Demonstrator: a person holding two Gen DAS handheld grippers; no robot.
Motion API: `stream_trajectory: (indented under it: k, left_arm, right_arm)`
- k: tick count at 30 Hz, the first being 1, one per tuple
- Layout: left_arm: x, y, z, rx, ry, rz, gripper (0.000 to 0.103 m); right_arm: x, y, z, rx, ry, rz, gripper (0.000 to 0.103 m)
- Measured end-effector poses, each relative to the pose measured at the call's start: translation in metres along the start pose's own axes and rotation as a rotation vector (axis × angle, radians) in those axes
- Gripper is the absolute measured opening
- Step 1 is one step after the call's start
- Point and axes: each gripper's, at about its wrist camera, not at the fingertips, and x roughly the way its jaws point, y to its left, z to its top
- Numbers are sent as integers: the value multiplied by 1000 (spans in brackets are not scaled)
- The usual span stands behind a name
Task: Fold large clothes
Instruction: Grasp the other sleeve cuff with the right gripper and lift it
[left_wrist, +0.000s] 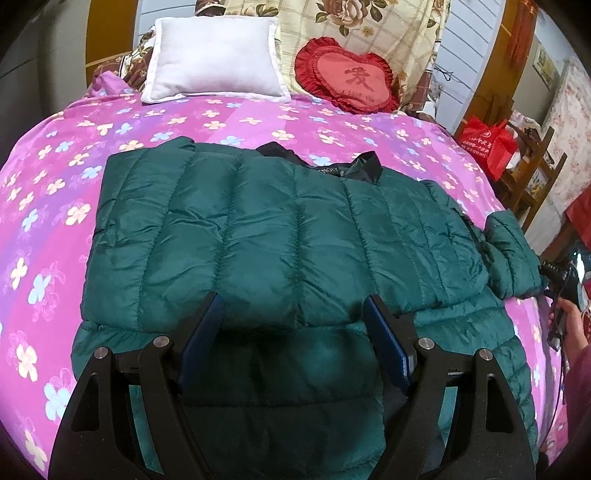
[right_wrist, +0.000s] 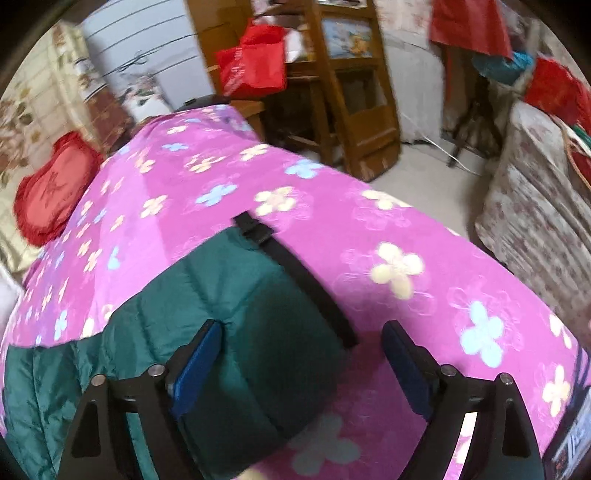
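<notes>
Left gripper (left_wrist: 293, 314): nearest the jacket's hem, tongs spread wide over the cloth, gripping nothing.
Right gripper (right_wrist: 301, 341): tongs wide apart too, straddling the jacket's black-trimmed edge; whether a pad touches the fabric cannot be told, as that view is blurred.
Jacket (left_wrist: 280, 236): a green quilted puffer lying flat on the bedspread (left_wrist: 48, 206), one half folded over the rest; the lower layer is partly hidden beneath it, and the near hem is cut off behind the left gripper.
Sleeve (left_wrist: 513, 254): pokes out at the jacket's right side, its end hard to make out.
Hand (left_wrist: 569, 325): past the sleeve, at the picture's rim, mostly cut off, holding the dark handle.
Collar (left_wrist: 364, 166): at the jacket's far edge, label unreadable.
White pillow (left_wrist: 214, 62): beyond the jacket, against the floral bedding.
Heart cushion (left_wrist: 345, 79): red, beside the pillow, beyond the jacket.
Red bag (right_wrist: 255, 61): far beyond the jacket, on a wooden chair; contents not visible.
</notes>
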Motion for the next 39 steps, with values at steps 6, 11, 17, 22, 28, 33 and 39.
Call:
stream_trajectory:
  k: [6,11,17,22,28,33,39]
  left_arm:
    - [0,1,1,-3,-2,4,79]
    - [-3,8,2,-26,-7,50,79]
    - [-3,15,4,-40,5,113,79]
    - [-7,16,3,-37,-1,123,79]
    - [-13,16,4,-37,-11,121,79]
    - [-20,22,7,-53,-25,118,79]
    - [-25,34,10,-88,-34,118,79]
  right_arm:
    - [-12,17,-5,-73,11,54,24]
    - [-55,18,4,-91,-59,87,22]
    - [-115,34,13,-141,-151,135,22]
    - [-161,68,8,-208,-188,241,22]
    - [-205,126,-8,-335,-195,365,22]
    - [-238,182,-32,-445,-191,480,22]
    - [-251,251,-74,-549,-118,607,22]
